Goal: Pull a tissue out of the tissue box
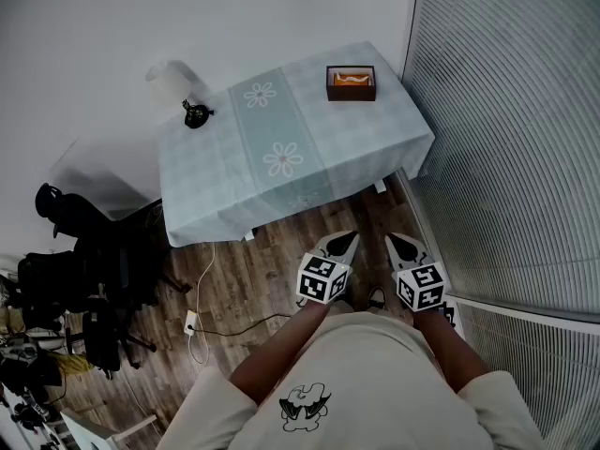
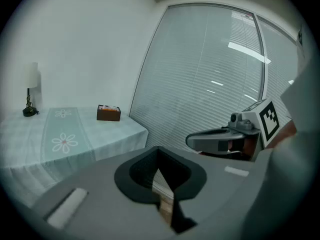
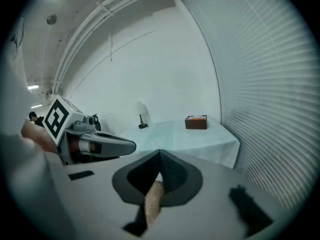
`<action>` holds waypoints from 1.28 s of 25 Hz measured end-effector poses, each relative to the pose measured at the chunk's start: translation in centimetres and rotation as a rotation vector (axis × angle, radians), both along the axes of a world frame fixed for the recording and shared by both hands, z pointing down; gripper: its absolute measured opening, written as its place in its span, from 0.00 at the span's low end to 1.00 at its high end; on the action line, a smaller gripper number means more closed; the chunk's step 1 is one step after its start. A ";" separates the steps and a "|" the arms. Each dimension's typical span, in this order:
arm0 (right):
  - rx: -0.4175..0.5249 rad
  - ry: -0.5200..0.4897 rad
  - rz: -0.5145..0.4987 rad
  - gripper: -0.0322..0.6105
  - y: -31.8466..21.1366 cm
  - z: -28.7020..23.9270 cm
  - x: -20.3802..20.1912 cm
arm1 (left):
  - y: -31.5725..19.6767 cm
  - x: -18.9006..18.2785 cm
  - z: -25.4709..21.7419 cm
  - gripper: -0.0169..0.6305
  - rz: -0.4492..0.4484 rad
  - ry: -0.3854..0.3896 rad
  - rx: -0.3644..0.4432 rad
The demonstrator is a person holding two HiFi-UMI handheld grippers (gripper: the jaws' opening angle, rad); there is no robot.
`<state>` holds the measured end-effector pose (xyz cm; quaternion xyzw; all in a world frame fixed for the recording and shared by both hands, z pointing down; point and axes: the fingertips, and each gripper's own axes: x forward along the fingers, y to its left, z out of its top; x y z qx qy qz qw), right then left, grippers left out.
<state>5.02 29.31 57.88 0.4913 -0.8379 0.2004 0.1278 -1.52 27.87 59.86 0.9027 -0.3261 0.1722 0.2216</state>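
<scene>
Grippers low before me: I hold left gripper (image 1: 347, 241) and right gripper (image 1: 402, 242) side by side above the wood floor (image 1: 267, 284), both closed tip to tip, empty. Tissue box (image 1: 351, 83) sits at the table's (image 1: 361, 148) far right corner, well apart.

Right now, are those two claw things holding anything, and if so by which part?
Nothing is held. The left gripper and right gripper are both shut and empty, well short of the tissue box on the table.
</scene>
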 end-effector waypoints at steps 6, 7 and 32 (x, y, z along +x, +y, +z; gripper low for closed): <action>0.008 0.004 -0.004 0.07 -0.2 0.0 -0.4 | -0.2 -0.3 0.3 0.04 -0.005 0.001 -0.003; 0.008 0.005 -0.003 0.07 -0.2 0.1 -0.4 | -0.3 -0.4 0.3 0.04 -0.007 0.002 -0.004; -0.062 0.033 0.107 0.07 -4.9 1.5 -3.9 | -4.8 -4.7 -0.2 0.04 0.039 0.055 -0.002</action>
